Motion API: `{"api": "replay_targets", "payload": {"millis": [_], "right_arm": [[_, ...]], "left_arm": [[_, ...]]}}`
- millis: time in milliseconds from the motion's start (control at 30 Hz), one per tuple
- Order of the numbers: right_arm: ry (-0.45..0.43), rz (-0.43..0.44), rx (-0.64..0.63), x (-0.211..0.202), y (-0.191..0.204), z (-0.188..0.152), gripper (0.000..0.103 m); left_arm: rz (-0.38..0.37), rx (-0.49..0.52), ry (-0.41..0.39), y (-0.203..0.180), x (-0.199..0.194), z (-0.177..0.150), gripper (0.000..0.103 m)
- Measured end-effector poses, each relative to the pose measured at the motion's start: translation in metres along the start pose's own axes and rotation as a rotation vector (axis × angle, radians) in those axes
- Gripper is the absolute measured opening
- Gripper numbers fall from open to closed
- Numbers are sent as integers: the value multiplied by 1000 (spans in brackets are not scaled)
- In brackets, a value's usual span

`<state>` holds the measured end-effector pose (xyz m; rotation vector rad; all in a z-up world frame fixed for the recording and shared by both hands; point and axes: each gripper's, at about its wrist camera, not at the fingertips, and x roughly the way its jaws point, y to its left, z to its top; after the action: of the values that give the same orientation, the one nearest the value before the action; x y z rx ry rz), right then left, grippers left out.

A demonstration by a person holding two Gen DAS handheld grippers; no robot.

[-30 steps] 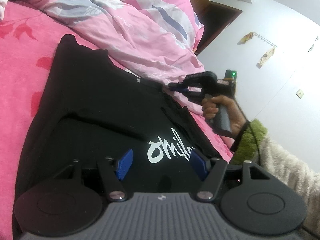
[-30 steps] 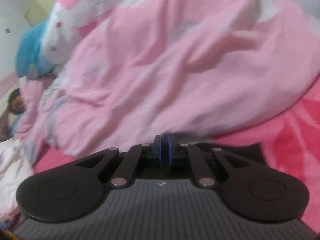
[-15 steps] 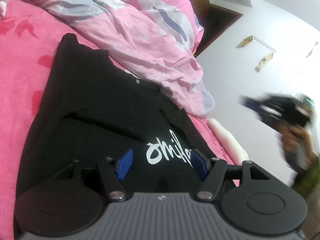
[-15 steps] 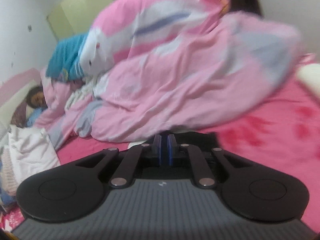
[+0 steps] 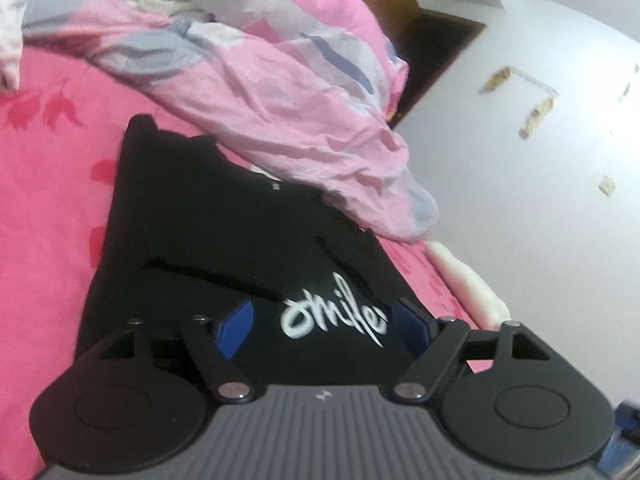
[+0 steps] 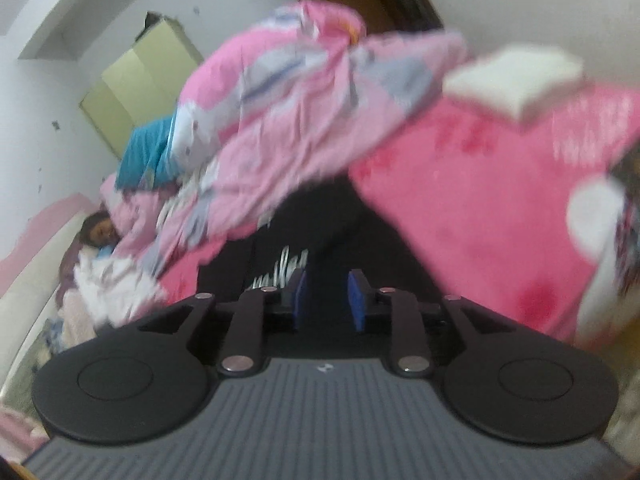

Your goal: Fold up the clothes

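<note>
A black T-shirt [image 5: 208,224] with white script lettering [image 5: 332,316] lies partly folded on the pink bed sheet [image 5: 48,184]. My left gripper [image 5: 324,328] is open and empty, hovering just above the shirt's near end around the lettering. In the right wrist view, my right gripper [image 6: 326,298] is open and empty, just above the same black shirt [image 6: 320,216] near its lettering [image 6: 280,270]. That view is blurred.
A crumpled pink floral duvet [image 5: 280,88] lies along the shirt's far edge and overlaps it. A white folded cloth [image 6: 516,76] sits on the bed's far side. A white wall [image 5: 540,180] and dark doorway [image 5: 432,52] lie to the right. A person's head [image 6: 100,232] rests at the bed's far end.
My right gripper has let go near the duvet, swung away from the shirt's far edge and opened. It has left the left wrist view. My left gripper has stayed open over the lettering.
</note>
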<state>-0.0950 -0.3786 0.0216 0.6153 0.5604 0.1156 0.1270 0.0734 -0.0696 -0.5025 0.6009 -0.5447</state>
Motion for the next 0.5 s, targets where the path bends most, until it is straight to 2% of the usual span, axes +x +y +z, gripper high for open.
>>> {"api": "replay_targets", "payload": {"millis": [133,267,400,433,500], "right_arm": [[100,49,27,34,-4,-49,25],[172,88,-6,70,11,-75,28],[188,11,-164,98,38,-87,42],[188,-17,-210,105,46,-90,42],[173,-44,-277,113,58,-95,49]], "left_arm": [[49,138,62,-33,-35,-14,89],[140,251,104,-63,-65,-44,95],[306,349,77,-88,-80,-80,100],[345,363,62,-94,-82,-87,101],[393,374,52,-101,-83,-100,103]]}}
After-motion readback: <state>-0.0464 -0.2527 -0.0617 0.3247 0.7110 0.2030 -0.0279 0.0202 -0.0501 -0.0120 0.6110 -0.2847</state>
